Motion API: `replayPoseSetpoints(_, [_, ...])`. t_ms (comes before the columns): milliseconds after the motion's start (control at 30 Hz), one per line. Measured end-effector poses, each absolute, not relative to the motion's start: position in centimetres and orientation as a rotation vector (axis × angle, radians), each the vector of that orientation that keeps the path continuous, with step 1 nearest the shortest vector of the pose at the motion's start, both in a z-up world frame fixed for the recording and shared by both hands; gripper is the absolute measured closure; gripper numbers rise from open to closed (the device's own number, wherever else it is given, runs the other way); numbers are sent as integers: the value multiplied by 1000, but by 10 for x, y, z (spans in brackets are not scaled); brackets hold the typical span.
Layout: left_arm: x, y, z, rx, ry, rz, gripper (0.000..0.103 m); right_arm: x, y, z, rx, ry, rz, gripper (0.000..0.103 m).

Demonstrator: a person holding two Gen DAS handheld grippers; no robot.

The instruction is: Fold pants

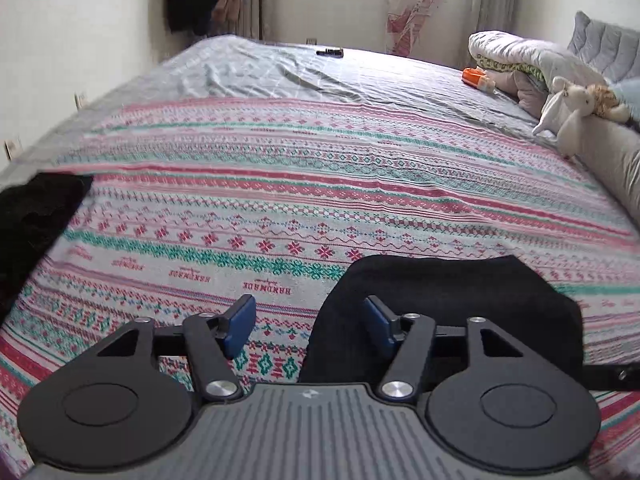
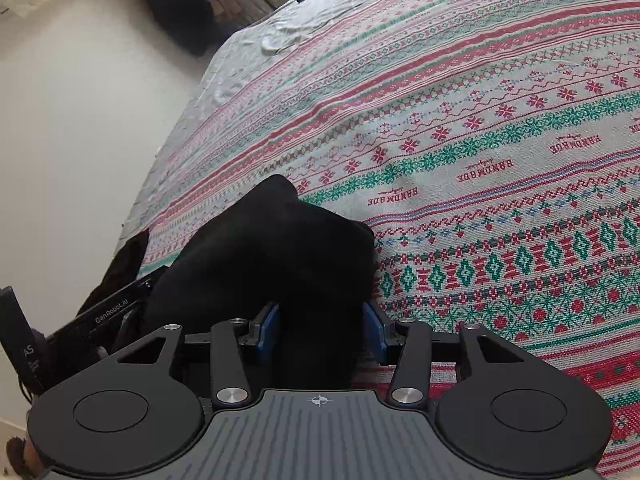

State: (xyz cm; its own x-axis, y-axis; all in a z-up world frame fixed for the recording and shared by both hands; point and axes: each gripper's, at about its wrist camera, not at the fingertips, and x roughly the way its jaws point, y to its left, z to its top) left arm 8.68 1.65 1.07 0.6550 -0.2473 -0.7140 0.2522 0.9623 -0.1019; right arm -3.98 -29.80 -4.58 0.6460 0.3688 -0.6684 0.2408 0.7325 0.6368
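Note:
The black pants (image 1: 448, 312) lie bunched on the patterned bedspread (image 1: 280, 184) at the lower right of the left wrist view; another black piece (image 1: 32, 216) shows at the left edge. My left gripper (image 1: 310, 326) is open, its right finger over the pants' edge, its left finger over bare bedspread. In the right wrist view the pants (image 2: 264, 252) form a black heap in front of my right gripper (image 2: 324, 326). Black cloth fills the gap between its blue pads, which stand apart; I cannot tell whether they clamp it.
A grey sheet (image 1: 320, 68) covers the far bed, with a dark remote (image 1: 330, 53) on it. Folded quilts (image 1: 520, 56), an orange item (image 1: 476, 78) and a plush toy (image 1: 576, 108) lie at the right. In the right wrist view a white wall (image 2: 80, 120) borders the bed's left side.

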Motion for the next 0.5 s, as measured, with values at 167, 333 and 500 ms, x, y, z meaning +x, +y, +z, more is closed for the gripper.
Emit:
replayPoseSetpoints(167, [107,61,-4,-404,1053,-637,0,-56,-296,-52,878,901,174,41])
replayPoseSetpoints(333, [114,64,-46,-530,1192,-760,0,-60,-280,-62,854,909,191,41])
replayPoseSetpoints(500, [104,70,-53,-554,1123,-796,0,-64,-274,-71,875,860,195,42])
